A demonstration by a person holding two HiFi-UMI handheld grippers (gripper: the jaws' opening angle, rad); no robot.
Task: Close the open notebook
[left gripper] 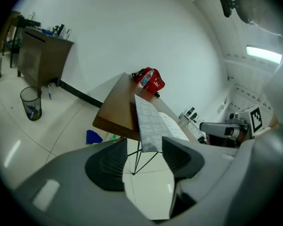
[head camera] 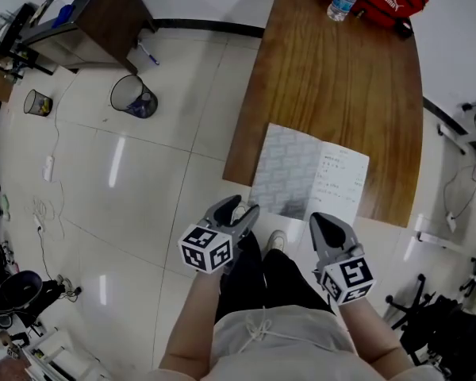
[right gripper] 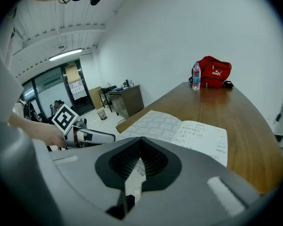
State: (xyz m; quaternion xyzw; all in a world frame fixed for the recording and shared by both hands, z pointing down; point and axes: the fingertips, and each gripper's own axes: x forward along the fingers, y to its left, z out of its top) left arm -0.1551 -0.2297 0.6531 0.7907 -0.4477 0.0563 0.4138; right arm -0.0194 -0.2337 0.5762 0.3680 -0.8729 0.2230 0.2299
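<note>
Nearest, my left gripper [head camera: 239, 211], jaws apart and empty, faces the notebook [head camera: 311, 182] just ahead, by its patterned cover [head camera: 284, 173], the spine running away from me. My right gripper [head camera: 327, 222], jaws together, sits by the written page.

The notebook's [head camera: 309, 182] handwriting is too small to read.

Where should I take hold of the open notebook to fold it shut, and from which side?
Take the patterned left leaf of the notebook at its near outer corner, which seems to overhang the table edge. Come from the near-left with the open left gripper; the leaf lies flat, so a jaw likely slips under only there.
</note>
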